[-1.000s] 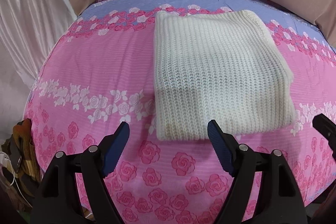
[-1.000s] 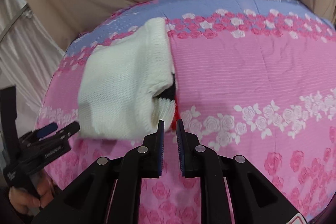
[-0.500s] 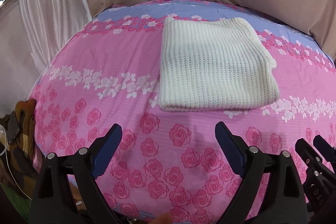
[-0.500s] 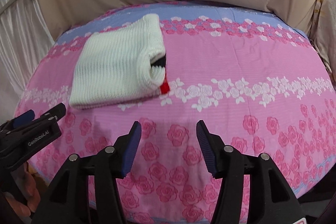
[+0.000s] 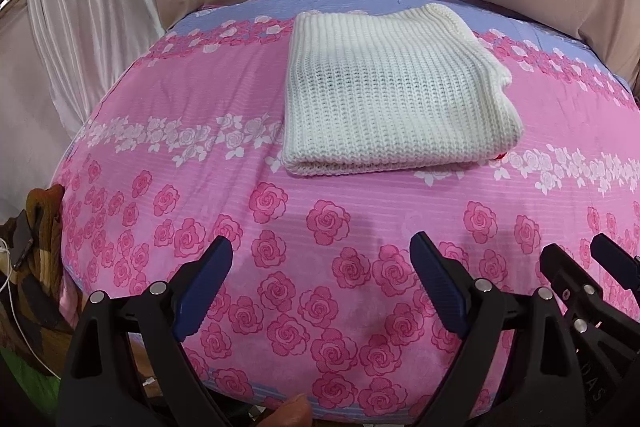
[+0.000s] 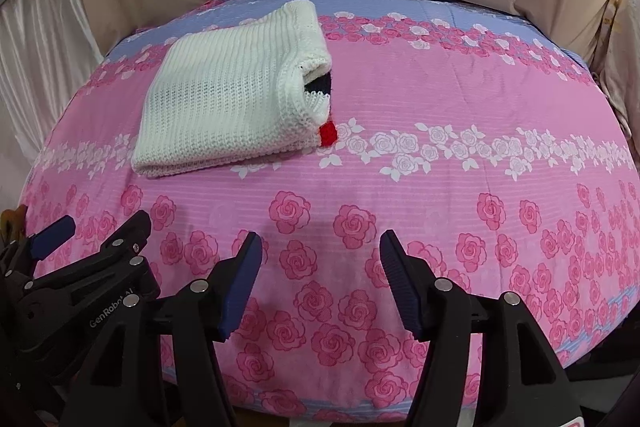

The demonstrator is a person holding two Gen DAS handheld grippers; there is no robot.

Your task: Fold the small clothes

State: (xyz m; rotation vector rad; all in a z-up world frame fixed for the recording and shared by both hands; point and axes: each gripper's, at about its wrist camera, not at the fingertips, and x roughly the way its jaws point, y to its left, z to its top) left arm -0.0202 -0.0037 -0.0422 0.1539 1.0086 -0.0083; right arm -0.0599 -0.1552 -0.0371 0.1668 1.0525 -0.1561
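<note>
- left wrist view: the left gripper (image 5: 320, 267) hung low over the near edge of the bed (image 5: 160, 131), its two blue-padded fingers (image 5: 204, 291) spread wide with nothing between them, only rose-print cover showing in the gap.
- the white knit sweater (image 5: 396, 99) lay folded into a flat rectangle ahead of those fingers and slightly to their right, well apart from them, on the far half of the bed near the lilac band.
- its long axis ran across the view, left to right; the thick folded edge faced the fingers, and a tiny spot of red showed at its near right corner.
- the right gripper (image 5: 584, 259) showed at the lower right of this view, also clear of the garment.
- right wrist view: the right gripper (image 6: 320, 255) likewise hovered over the near edge, fingers (image 6: 240, 287) parted and holding nothing.
- from here the sweater (image 6: 224, 95) lay ahead and clearly off to the left, well apart, with its open end turned toward the right; a black strip and a red tab (image 6: 329, 133) peeked out there.
- the left gripper (image 6: 96, 227) showed at the lower left, on the sweater's side.
- judgement: the fold looked finished; if any touch-up was wanted, the left gripper sat more squarely before the garment, while the right one faced the loose open end.
</note>
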